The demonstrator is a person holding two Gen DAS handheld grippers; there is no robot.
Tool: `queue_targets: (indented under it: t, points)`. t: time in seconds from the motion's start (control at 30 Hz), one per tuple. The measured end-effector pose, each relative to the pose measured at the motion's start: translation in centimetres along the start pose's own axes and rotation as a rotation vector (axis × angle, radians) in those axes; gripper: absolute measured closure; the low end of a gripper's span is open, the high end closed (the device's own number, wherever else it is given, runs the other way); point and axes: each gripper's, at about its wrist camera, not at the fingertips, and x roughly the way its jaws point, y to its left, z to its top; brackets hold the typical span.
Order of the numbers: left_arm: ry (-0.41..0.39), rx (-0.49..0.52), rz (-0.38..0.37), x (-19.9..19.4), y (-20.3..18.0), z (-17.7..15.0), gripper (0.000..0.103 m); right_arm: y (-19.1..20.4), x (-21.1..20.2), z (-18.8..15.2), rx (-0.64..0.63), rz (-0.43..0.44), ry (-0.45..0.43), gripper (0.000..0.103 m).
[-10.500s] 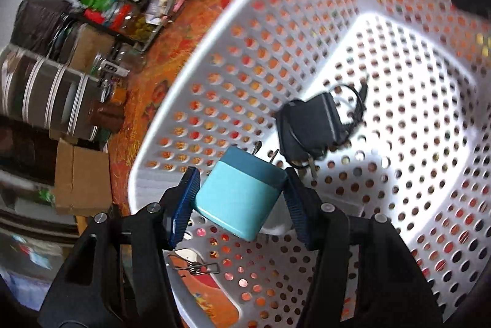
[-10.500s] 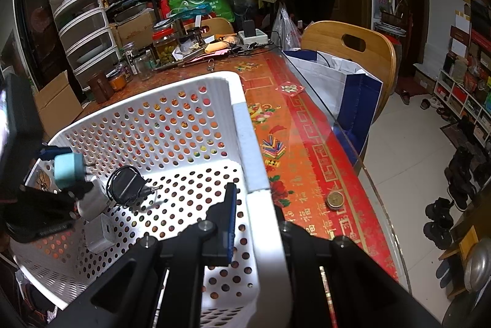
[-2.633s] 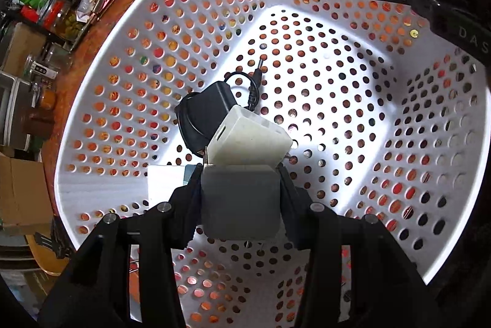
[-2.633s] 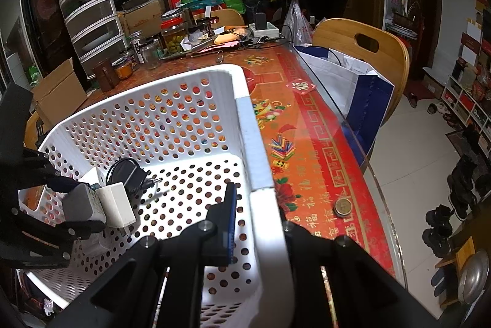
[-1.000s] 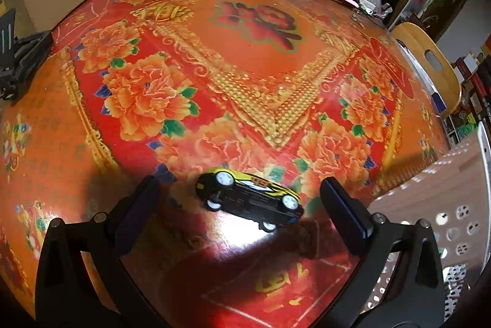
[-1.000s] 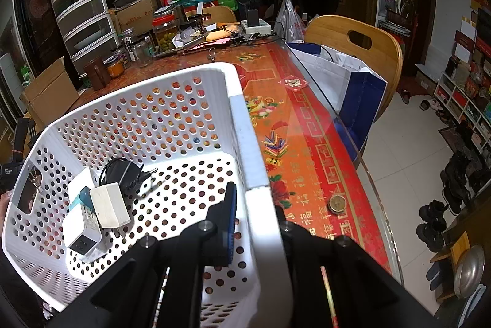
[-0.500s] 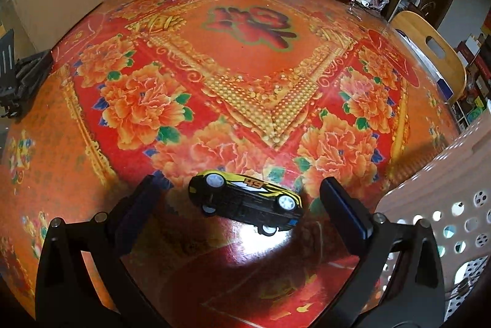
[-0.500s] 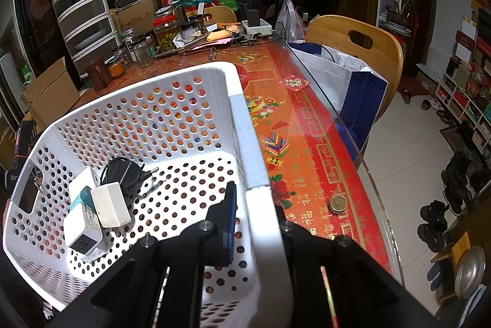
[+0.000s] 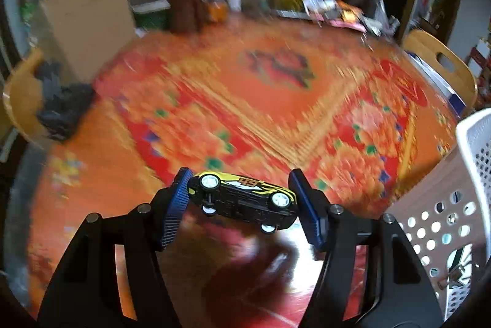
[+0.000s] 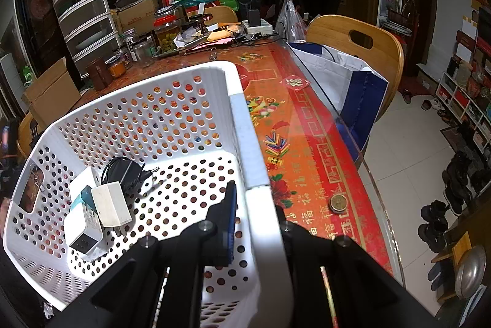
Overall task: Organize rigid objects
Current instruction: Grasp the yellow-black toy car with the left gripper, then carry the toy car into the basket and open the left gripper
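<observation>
Moved: black-and-yellow toy car (image 9: 242, 199) — off the red floral tablecloth (image 9: 276, 100), lifted since before.
Left gripper (image 9: 242, 202): I clench it end to end.
Right gripper (image 10: 254, 217): I pinch the white perforated plastic basket (image 10: 242, 125) wall — chargers (image 10: 101, 208) inside.

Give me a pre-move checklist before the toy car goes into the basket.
1. Left tool shut on the toy car: ok, a pad at each end.
2. Car off the table: ok, it hangs tilted.
3. Right tool steadies the basket by its rim: ok.
4. Free floor space in the basket: ok, the chargers sit at one side.
5. Grip firmness: cannot tell.
</observation>
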Motion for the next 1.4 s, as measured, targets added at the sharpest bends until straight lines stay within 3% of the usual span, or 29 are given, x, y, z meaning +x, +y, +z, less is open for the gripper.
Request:
queue_targets:
  t: [0.13, 0.4, 0.67, 1.1, 1.23, 1.4]
  points:
    - [-0.084, 0.033, 0.152, -3.2, 0.4, 0.6, 0.040, 0.1, -0.1, 0.0, 0.001, 0.005, -0.002, 0.093]
    - [-0.164, 0.090, 0.215, -9.1, -1.5, 1.9, 0.040, 0.4, -0.1, 0.1, -0.001, 0.005, -0.002, 0.093]
    - [-0.244, 0.194, 0.211, -13.9, -6.4, 2.1, 0.040, 0.4, 0.0, 0.1, -0.005, 0.009, -0.001, 0.093]
    - [-0.279, 0.356, 0.143, -17.4, -15.2, 2.3, 0.040, 0.5, 0.0, 0.2, -0.007, 0.018, -0.003, 0.093]
    - [-0.218, 0.447, 0.104, -17.3, -18.9, 2.1, 0.040, 0.4, 0.0, 0.1, -0.007, 0.019, -0.004, 0.093]
    - [-0.020, 0.597, 0.036, -13.8, -24.0, 1.4, 0.040, 0.5, 0.0, 0.1, -0.006, 0.019, -0.003, 0.093]
